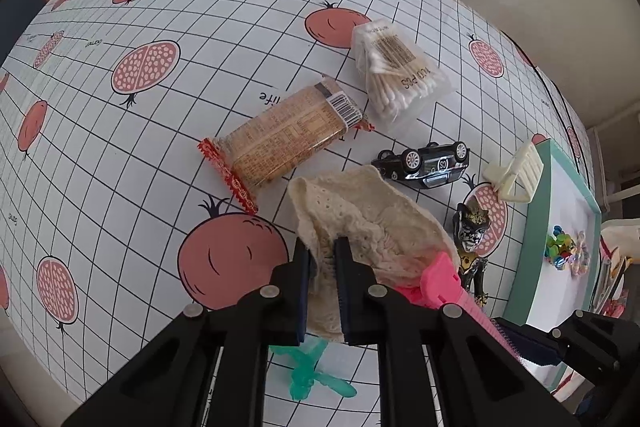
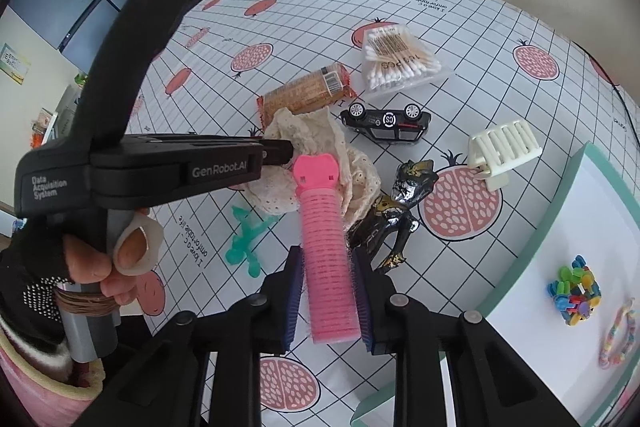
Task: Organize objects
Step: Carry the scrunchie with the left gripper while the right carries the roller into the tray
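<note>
1. The desk (image 1: 168, 7) wears a grid cloth printed with pomegranates.
2. The left hand-held gripper (image 1: 323, 259) is closed on a cream lace cloth (image 1: 372, 211), which lies mid-desk beside the toy car (image 1: 424, 163).
3. The right hand-held gripper (image 2: 328, 291) clamps a pink roller (image 2: 326, 235) above the desk, by the figurine (image 2: 396, 211).
4. A tray (image 2: 560, 195) sits at right.

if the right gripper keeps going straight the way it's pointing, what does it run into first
Probably the cream lace cloth: the pink hair roller held by the right gripper points at it, though depth is unclear.
</note>
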Tool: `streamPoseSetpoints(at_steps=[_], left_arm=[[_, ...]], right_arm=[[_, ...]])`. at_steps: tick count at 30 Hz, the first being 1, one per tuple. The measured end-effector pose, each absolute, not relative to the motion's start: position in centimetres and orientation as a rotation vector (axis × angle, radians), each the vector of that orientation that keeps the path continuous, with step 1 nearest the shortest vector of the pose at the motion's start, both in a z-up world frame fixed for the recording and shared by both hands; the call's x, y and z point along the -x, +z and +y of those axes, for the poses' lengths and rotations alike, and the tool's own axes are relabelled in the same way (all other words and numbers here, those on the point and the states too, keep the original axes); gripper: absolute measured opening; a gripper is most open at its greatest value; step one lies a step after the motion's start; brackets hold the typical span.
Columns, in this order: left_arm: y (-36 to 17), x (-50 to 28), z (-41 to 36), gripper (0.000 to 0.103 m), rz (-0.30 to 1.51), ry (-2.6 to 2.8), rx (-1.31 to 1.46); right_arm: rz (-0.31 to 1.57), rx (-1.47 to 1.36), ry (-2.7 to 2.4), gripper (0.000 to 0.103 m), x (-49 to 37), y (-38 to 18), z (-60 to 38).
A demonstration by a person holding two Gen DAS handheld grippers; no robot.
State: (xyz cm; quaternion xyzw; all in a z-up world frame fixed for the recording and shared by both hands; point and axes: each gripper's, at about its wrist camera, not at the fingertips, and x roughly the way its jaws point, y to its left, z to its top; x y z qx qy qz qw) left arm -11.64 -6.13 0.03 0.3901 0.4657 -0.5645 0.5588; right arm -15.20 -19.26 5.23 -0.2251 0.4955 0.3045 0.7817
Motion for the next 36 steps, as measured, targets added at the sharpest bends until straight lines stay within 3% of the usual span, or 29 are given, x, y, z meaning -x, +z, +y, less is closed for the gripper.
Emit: streamPoseSetpoints(at_steps=[8,18,28,36], left_arm=[[2.3,11.2,-6.2,0.012,0.986,-1.347,-0.918],[2.7,8.8,-6.3,0.012,1.031,-1.330,-0.863],[9.5,9.6,-5.2,0.012,0.962,-1.487,-0.693],[12.8,14.7,-3.7,0.012,0.906,-1.638,-0.654]], right_arm=[[1.000,0.457,0.681,0.025,16.0,8.1,-19.8],[0.974,0.406,0.653,0.025,15.5,9.7,-21.4],[0.837,0.314,0.580,0.025,15.9,15.1,-25.6],[0.811,0.250,0.480,0.025,15.5,17.4,-31.3]])
